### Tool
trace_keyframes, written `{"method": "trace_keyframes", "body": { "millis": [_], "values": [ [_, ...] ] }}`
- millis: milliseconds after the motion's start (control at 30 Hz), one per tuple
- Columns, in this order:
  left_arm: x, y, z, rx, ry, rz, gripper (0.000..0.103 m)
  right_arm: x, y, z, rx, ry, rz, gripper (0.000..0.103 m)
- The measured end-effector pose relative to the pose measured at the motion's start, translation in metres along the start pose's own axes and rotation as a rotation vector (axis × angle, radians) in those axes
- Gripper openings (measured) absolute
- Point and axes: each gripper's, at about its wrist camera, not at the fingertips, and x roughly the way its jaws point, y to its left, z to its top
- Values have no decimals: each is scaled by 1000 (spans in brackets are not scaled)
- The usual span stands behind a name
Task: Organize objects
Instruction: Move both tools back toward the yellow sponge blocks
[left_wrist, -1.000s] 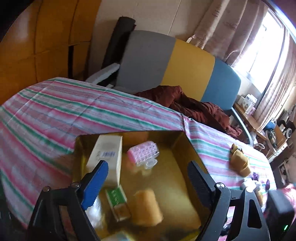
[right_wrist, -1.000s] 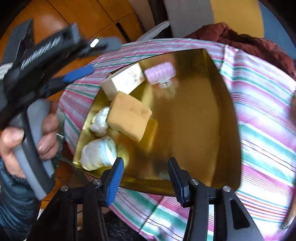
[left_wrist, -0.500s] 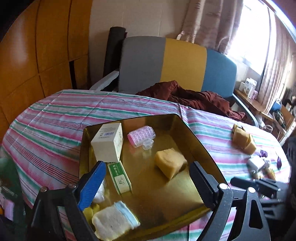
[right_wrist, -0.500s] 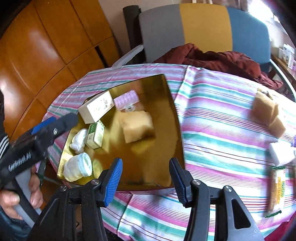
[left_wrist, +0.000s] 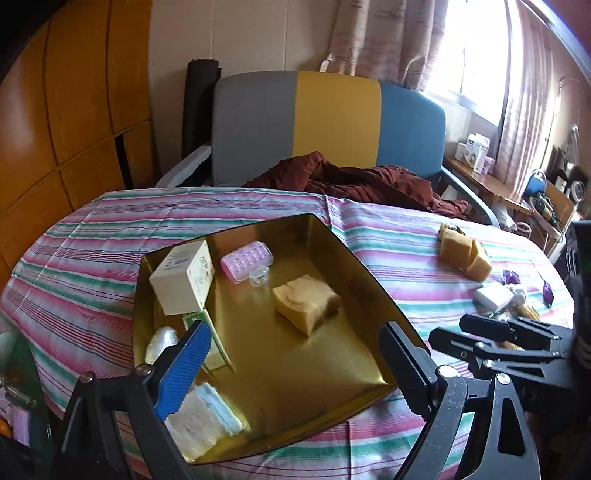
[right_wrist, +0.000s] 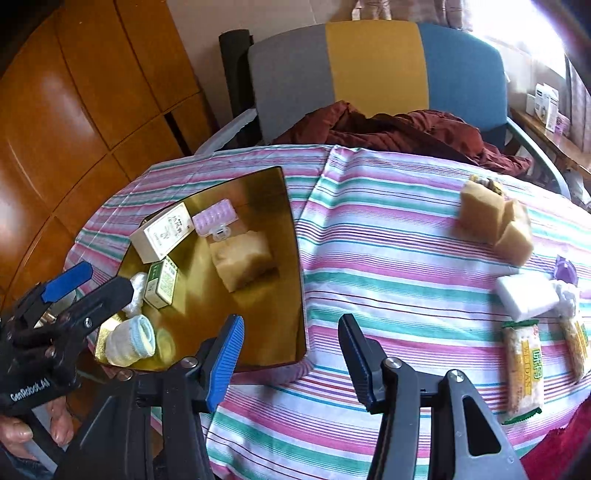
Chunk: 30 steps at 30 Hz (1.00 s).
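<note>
A gold tray (left_wrist: 362, 266) (right_wrist: 291, 236) lies on the striped tablecloth. In it are a yellow sponge (left_wrist: 306, 302) (right_wrist: 243, 258), a white box (left_wrist: 183, 277) (right_wrist: 162, 230), a pink hair roller (left_wrist: 245, 260) (right_wrist: 214, 218), a green box (right_wrist: 160, 282) and a rolled white sock (left_wrist: 201, 417) (right_wrist: 131, 341). My left gripper (left_wrist: 295, 354) (right_wrist: 85, 282) is open and empty over the tray's near edge. My right gripper (right_wrist: 290, 343) is open and empty above the cloth, right of the tray. Two more sponges (left_wrist: 465, 251) (right_wrist: 495, 225) lie at the far right.
A white block (right_wrist: 526, 297), snack bars (right_wrist: 522, 369) and purple bits (right_wrist: 565, 266) lie on the cloth at the right. A grey, yellow and blue chair (left_wrist: 325, 122) with a maroon cloth (left_wrist: 354, 181) stands behind the table. Wood panels are at the left.
The yellow sponge has come to rest in the tray's middle. Both grippers pulled back and up; the right one swung right, away from the tray.
</note>
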Motion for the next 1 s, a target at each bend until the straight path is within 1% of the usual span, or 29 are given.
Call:
{"method": "trace_keyframes", "body": {
  "millis": [167, 400, 600, 767, 1000],
  "values": [
    [3, -12, -4, 22, 19, -16, 93, -3, -15, -2, 29, -3, -22, 54],
    [8, -31, -8, 63, 43, -67, 93, -1, -44, -9, 89, 21, -73, 54],
    [15, -48, -8, 98, 64, -97, 93, -3, -81, -15, 164, 44, -119, 54],
    [22, -62, -2, 118, 76, -121, 93, -9, -114, -16, 222, 50, -153, 54],
    [36, -83, 10, 143, 91, -150, 93, -24, -162, -2, 297, 34, -194, 54]
  ]
}}
